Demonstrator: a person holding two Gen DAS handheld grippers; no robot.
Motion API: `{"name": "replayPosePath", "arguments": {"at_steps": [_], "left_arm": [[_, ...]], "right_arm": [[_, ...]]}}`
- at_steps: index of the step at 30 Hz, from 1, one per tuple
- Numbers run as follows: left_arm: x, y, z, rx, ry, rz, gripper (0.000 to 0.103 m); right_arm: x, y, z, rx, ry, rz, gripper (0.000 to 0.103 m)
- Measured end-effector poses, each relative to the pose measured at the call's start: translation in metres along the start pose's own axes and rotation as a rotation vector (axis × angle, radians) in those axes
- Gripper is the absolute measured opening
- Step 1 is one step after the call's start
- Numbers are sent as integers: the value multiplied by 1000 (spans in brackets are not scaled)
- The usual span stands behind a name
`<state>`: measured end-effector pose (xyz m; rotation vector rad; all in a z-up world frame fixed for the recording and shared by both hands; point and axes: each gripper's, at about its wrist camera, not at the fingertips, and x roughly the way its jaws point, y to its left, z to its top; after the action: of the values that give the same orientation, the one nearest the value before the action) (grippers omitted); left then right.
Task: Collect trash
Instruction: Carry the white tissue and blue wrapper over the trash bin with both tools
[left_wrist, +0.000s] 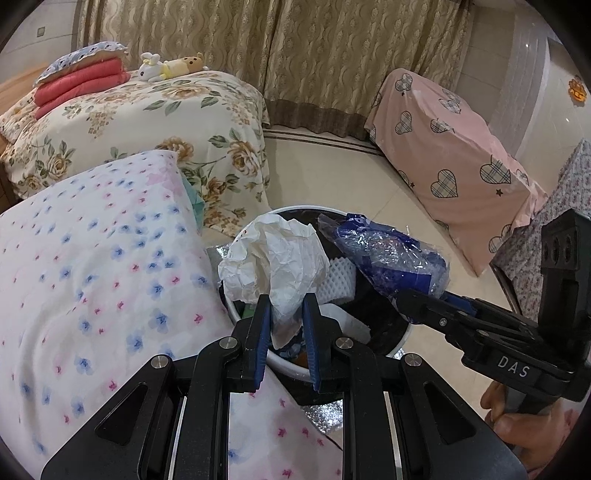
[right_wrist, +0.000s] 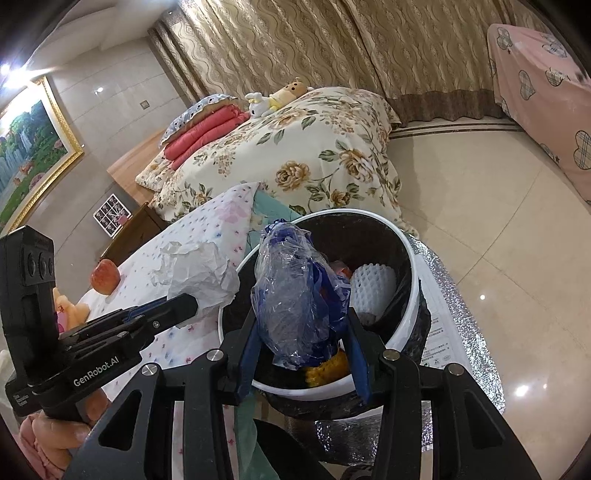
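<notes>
A: Left gripper (left_wrist: 286, 301)?
B: Pinching a crumpled white paper (left_wrist: 275, 258) between the blue pads, jaws nearly together. Held just over the near rim of the trash bin (left_wrist: 400, 338), partly above the edge of the flowered cloth (left_wrist: 92, 258).

A: And the right gripper (right_wrist: 303, 325)?
B: Clamped on a crinkled clear-and-blue plastic wrapper (right_wrist: 291, 291), jaws partway apart with the bundle filling the gap. Hanging over the bin's mouth, lower end just above the contents.

A: Inside the bin?
B: White foam fruit netting (right_wrist: 373, 286) against the far wall, something yellow (right_wrist: 327, 367) near the front rim, more scraps underneath, too jumbled to name. Dark liner folded over the white rim.

A: Under the bin?
B: Shiny silver foil sheet (right_wrist: 465, 332) spread on the pale tiled floor (right_wrist: 480, 206).

A: Anything else on the cloth?
B: From the right wrist view, a reddish apple (right_wrist: 105, 277) well back from the bin, and a peach-coloured soft toy (right_wrist: 68, 306) beside it, partly hidden behind the left gripper's body.

A: Hands visible?
B: Only partly: fingers of the right hand (left_wrist: 532, 424) wrapped on a handle in the left wrist view, the left hand (right_wrist: 59, 439) likewise at the lower left of the other.

A: Background?
B: Bed with a rose-print cover (left_wrist: 147, 122), folded red blanket (left_wrist: 79, 86), two plush toys (left_wrist: 170, 66), patterned curtains (left_wrist: 295, 48), furniture under a pink heart-print sheet (left_wrist: 450, 147).
</notes>
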<state>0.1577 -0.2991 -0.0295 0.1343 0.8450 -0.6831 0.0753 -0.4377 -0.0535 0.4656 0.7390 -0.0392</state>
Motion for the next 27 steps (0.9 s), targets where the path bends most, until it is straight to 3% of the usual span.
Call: {"name": "replayPosePath", "arguments": {"at_steps": [27], "left_arm": [[13,-7,6,20,24,-11,16]], "right_arm": [[8,-13,6,-1,31,-7,44]]}}
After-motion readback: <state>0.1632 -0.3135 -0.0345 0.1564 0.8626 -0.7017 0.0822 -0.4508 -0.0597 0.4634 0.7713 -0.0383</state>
